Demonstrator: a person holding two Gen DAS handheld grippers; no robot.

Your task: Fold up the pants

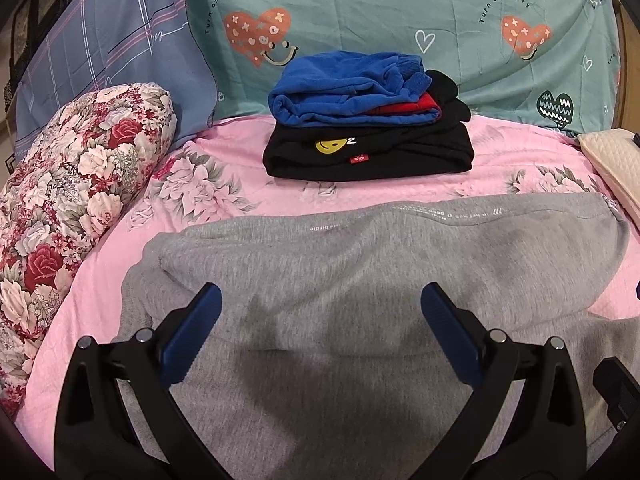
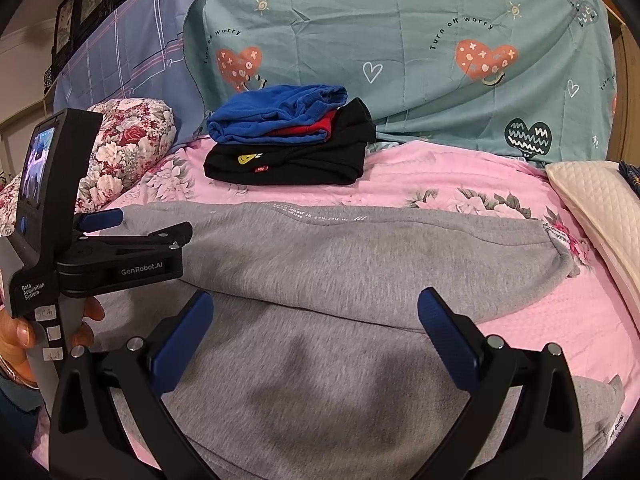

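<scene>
Grey sweatpants [image 1: 360,264] lie spread across the pink floral bedspread [image 1: 248,184], one layer folded over another, with small white lettering along the far edge. My left gripper [image 1: 320,304] hovers open just above the grey fabric, nothing between its blue pads. In the right wrist view the same pants [image 2: 344,248] stretch from left to right, cuff end at the right. My right gripper [image 2: 314,312] is open over the pants' near part, holding nothing. The left gripper [image 2: 104,220] shows there at the left, held by a hand, over the pants' left end.
A stack of folded clothes, blue on red on black [image 1: 360,120], sits on the bed behind the pants. A floral bolster [image 1: 72,200] lies along the left. Teal [image 1: 400,20] and blue plaid [image 1: 120,40] pillows stand at the back; a cream quilted cushion [image 2: 596,208] is at the right.
</scene>
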